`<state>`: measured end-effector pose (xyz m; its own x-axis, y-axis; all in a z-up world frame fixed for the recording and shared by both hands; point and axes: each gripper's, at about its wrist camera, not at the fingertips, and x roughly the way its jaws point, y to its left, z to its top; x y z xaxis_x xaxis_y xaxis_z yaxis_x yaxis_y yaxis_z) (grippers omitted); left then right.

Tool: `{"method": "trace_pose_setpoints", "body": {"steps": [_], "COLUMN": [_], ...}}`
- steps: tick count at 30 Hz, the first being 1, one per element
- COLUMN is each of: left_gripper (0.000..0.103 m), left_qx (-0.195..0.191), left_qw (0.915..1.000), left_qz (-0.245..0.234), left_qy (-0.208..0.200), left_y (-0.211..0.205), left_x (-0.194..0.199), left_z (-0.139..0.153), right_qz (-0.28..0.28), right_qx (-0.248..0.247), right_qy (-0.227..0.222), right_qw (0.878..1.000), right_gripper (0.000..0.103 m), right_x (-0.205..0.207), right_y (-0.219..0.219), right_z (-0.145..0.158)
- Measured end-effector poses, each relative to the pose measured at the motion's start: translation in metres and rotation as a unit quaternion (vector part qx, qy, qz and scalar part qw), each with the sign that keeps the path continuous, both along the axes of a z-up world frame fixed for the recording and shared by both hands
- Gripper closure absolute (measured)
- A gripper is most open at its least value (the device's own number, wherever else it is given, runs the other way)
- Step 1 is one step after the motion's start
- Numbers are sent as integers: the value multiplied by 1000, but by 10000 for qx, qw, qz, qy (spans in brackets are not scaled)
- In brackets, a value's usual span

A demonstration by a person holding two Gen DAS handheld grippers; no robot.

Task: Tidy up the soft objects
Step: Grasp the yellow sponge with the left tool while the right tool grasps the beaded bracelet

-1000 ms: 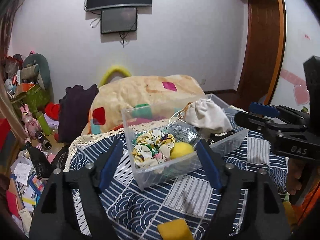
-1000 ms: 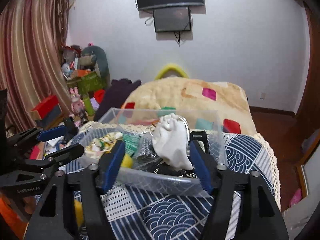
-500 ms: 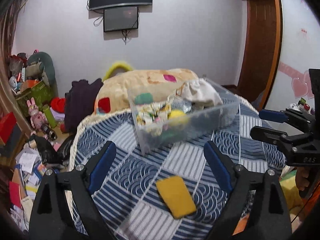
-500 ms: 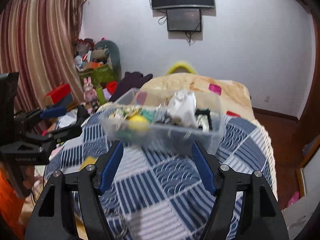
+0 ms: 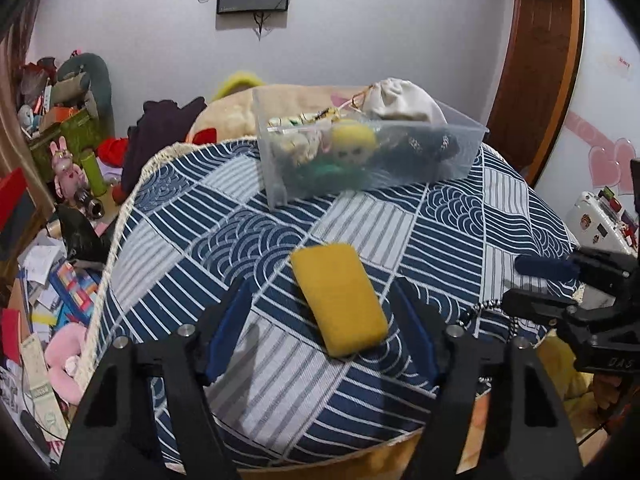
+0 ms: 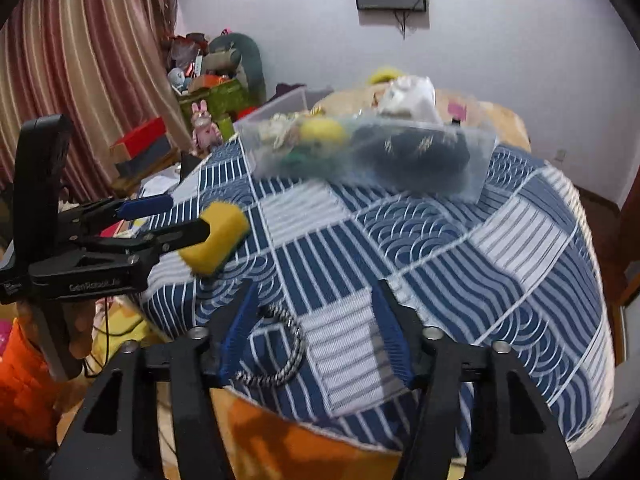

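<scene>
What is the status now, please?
Left gripper open, fingers flanking yellow sponge. Right gripper open, empty. Clear bin beyond, path unobstructed.

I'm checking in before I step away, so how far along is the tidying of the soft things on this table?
Mostly done: the clear plastic bin already holds the white drawstring pouch, a yellow ball and other soft items. In hand: nothing, though the open left hand-held gripper brackets the yellow sponge lying on the tablecloth. Left: that sponge and the black-and-white braided cord near the open right hand-held gripper.
</scene>
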<state>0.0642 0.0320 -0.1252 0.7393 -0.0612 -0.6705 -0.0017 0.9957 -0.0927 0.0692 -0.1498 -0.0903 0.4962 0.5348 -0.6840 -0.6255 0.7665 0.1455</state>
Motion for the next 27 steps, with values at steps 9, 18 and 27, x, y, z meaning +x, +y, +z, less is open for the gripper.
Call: {"method": "trace_pose_setpoints", "body": {"steps": [9,18,27], "left_gripper": [45,67,69], "left_qx": [-147,-453,-479], "left_qw": [9996,9987,9988], "left_qz": [-115,-76,67], "left_qy": [202,207,-13], "left_y": [-7,-3,6], "left_x": [2,8,3], "left_z": [-17,-24,-10], "right_qz": [211,157,-209], "right_qx": [-26,109,322], "right_qy": [296,40,-189], "right_qw": [9993,9998,9991], "right_gripper": [87,95,95], "right_x": [-9,-14,2], "right_y": [2,0,-11], "right_z": [-16,-11,5]}}
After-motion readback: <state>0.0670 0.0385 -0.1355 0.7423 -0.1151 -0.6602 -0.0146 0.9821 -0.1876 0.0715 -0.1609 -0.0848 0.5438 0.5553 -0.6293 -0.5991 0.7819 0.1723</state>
